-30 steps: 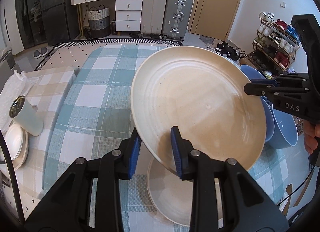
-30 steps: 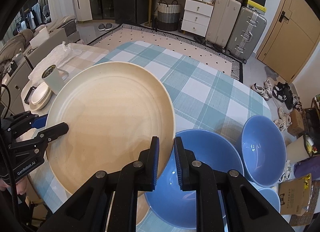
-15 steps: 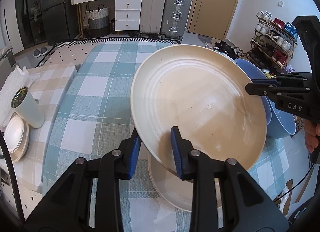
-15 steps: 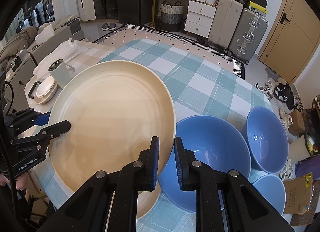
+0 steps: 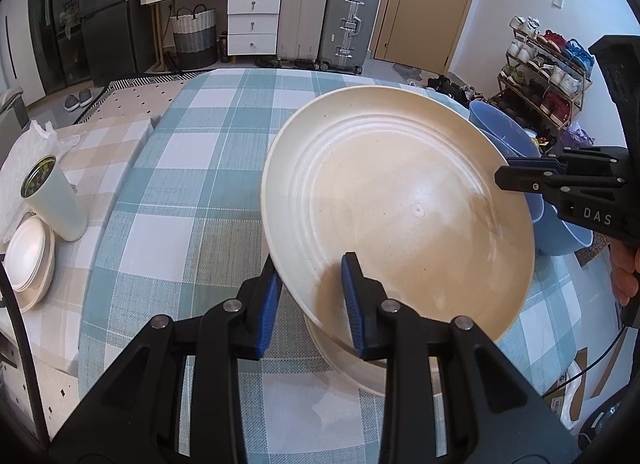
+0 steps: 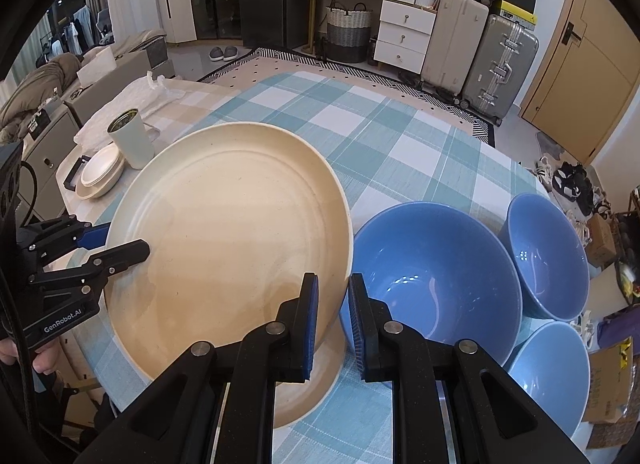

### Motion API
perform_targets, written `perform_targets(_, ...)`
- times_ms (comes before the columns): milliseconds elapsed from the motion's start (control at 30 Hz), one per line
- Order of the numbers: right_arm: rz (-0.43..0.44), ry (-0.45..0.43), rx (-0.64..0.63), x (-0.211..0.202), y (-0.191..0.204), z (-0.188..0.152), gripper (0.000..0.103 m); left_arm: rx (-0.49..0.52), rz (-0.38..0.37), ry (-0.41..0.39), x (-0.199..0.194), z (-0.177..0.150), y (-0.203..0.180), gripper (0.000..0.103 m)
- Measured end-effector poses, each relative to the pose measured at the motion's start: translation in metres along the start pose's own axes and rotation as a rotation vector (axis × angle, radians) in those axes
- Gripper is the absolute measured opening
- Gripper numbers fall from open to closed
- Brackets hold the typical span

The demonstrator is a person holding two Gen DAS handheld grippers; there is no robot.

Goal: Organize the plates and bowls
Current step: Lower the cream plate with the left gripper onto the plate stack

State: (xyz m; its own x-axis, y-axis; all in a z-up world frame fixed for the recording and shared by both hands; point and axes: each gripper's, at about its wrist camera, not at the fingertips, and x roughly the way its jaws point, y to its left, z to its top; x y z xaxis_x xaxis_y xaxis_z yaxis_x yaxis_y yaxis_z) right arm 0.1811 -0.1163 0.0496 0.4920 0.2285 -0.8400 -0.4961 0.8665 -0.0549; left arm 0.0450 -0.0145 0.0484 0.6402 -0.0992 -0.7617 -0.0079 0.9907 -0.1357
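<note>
Checked cloth covers the worktop (image 5: 192, 184), with suitcases and a drawer unit in the room behind it. Both grippers carry one big cream plate (image 5: 396, 204), tilted, above a second plate (image 5: 352, 364) that lies flat on the cloth. The left gripper (image 5: 310, 300) is clamped on the plate's near-left rim, and the right gripper (image 6: 333, 320) is clamped on the opposite rim, the edge that faces the large blue bowl (image 6: 432, 276). Two smaller blue bowls (image 6: 548, 256) sit just beyond that bowl, away from the plate.

The step in hand looks like stacking: the carried plate goes onto the one beneath it. It hangs partly off-centre from that lower plate (only the lower plate's near edge shows). The next move calls for levelling the plate, centring it over the lower one, lowering both hands together, then letting both sets of fingers go without nudging the big bowl just beside it.
</note>
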Motion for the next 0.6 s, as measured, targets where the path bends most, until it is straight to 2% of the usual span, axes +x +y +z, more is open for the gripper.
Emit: perform_targets(600, 0.030, 0.003, 0.010, 0.007, 0.013, -0.026, 0.017, -0.009, 0.004, 0.006, 0.006, -0.012, 0.013, 0.025)
